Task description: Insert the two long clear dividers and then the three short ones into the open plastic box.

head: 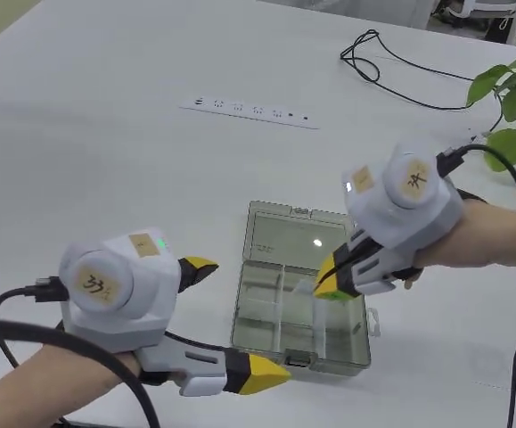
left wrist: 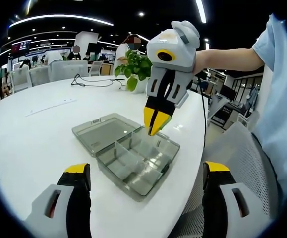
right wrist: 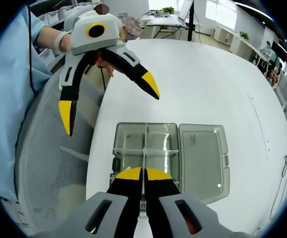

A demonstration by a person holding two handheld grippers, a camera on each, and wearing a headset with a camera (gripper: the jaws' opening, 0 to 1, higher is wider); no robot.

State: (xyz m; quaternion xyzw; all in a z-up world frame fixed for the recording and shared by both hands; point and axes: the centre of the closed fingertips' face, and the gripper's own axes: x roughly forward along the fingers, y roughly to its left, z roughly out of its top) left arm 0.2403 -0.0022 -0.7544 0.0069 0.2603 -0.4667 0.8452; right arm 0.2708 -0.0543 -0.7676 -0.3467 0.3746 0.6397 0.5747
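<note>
The right gripper (right wrist: 143, 173) has its fingers pinched shut on a clear divider (right wrist: 144, 151), which runs edge-on from the tips into the open box (right wrist: 117, 148) just ahead. The left gripper (left wrist: 145, 169) gapes wide and empty, with the box ahead between its fingers.

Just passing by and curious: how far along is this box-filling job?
Partly done. The open box already has crossing clear dividers standing inside. The right gripper is shut on another clear piece over it. The left gripper hangs open. How many remain, I cannot tell.
</note>
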